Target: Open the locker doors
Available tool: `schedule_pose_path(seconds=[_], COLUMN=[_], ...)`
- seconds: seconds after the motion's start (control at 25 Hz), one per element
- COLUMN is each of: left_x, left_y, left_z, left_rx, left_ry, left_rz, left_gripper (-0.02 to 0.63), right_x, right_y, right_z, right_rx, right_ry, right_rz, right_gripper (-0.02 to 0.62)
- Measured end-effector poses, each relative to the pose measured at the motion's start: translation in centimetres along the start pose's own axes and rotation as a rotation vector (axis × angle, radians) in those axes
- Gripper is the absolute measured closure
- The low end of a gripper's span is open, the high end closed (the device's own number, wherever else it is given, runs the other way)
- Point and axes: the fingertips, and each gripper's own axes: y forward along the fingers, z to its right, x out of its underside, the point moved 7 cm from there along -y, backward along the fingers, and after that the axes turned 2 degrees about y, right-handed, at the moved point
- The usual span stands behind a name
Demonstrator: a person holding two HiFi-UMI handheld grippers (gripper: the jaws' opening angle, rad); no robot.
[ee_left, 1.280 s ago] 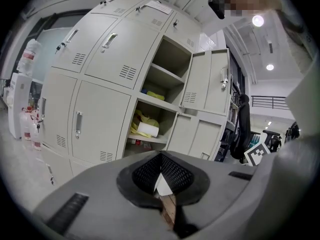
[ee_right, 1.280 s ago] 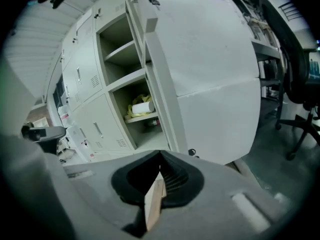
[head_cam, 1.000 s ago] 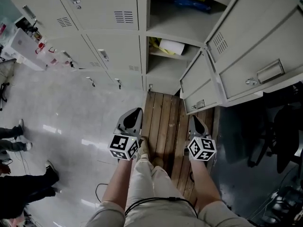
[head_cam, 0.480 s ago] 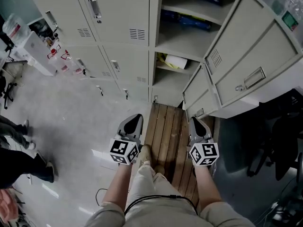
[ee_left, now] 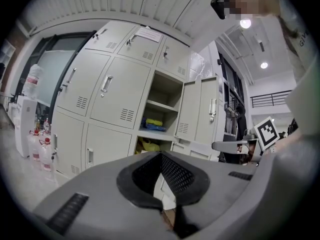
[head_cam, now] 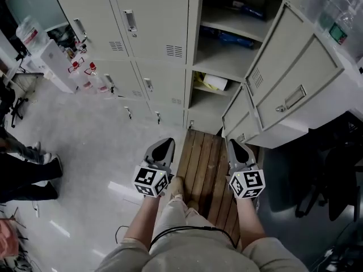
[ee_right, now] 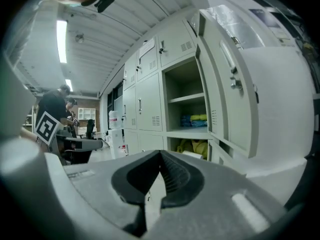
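In the head view, the person is standing on wooden boards before the lockers. They are holding the left hand-held gripper and the right hand-held gripper low, well apart from every door. The closed locker doors are filling the far left. The open doors are hanging out on the right, beside the bared shelves. Bottles are sitting at the lockers' left end.

In the left gripper view, that hand-held gripper is clenched on nothing, tips meeting, and is facing the closed doors. Their handles are showing small here, so how they unlatch is hard to tell.

In the right gripper view, that hand-held gripper is likewise clenched and empty, and an open door is looming just to its right.

As I judge it, reaching in with the jaws clenched would only knock a handle. A wide swing on the right could strike the open doors, and a careless step could slip off the boards.
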Motion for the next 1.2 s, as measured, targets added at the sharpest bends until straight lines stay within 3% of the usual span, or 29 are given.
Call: schedule_pose_path(seconds=[0.68,1.2], left_x=[-5.5,-10.5], left_y=[-2.8,-5.4], left_z=[2.6,2.8], left_rx=[0.008,-0.013], left_ry=[0.014,0.078], left_rz=[0.068,0.122], left_gripper=[0.607,0.607], right_x=[-6.7,-10.3], right_y=[-3.3,-5.5], right_z=[-2.7,-3.7], right_rx=[-0.085,-0.082], right_ry=[-0.059,-0.055], right_rz=[0.072,0.160], right_gripper=[0.597,0.597])
